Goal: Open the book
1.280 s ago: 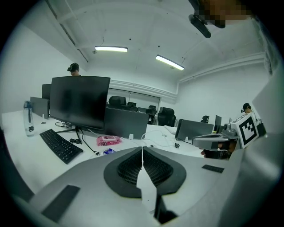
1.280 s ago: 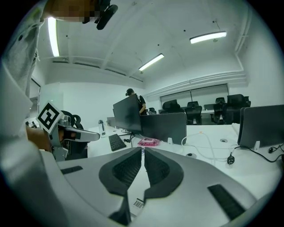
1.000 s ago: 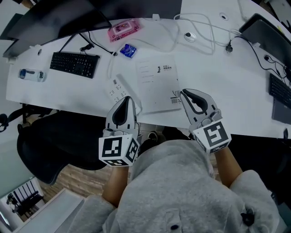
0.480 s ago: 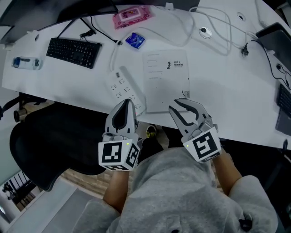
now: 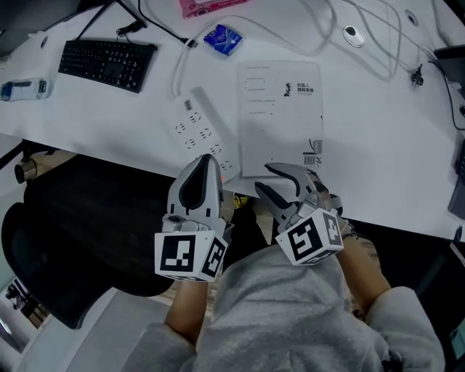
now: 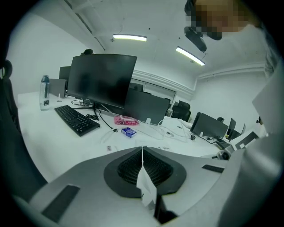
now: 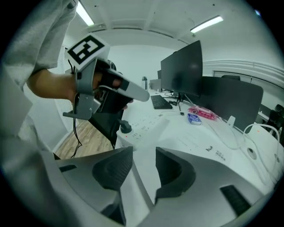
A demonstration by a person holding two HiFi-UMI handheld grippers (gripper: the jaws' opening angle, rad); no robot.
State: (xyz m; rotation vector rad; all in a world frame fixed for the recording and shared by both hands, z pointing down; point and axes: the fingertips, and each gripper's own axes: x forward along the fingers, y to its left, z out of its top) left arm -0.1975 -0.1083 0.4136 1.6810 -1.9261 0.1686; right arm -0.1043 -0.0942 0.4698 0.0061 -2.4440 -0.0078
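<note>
The white book (image 5: pixel 282 116) lies closed on the white desk (image 5: pixel 378 145), its near edge close to the desk's front edge. My right gripper (image 5: pixel 265 179) sits at that near edge, rolled to the left; its jaws are opening and stand apart. In the right gripper view (image 7: pixel 144 155) only a white surface shows in the gap, and no pad presses on anything. The book (image 7: pixel 195 142) lies just beyond the jaws. My left gripper (image 5: pixel 206 158) is shut and hangs off the desk's front edge, just short of the power strip. Its own view (image 6: pixel 142 150) shows the jaws together.
A white power strip (image 5: pixel 203 134) lies left of the book. Behind it are a black keyboard (image 5: pixel 107 64), a blue packet (image 5: pixel 224 38), a pink pack (image 5: pixel 207 6) and cables (image 5: pixel 320 29). A black chair (image 5: pixel 87 218) stands below the desk at the left.
Both grippers have come down and back toward the desk's front edge. The right gripper rolled leftward and its jaws have opened. The left gripper stayed shut.
</note>
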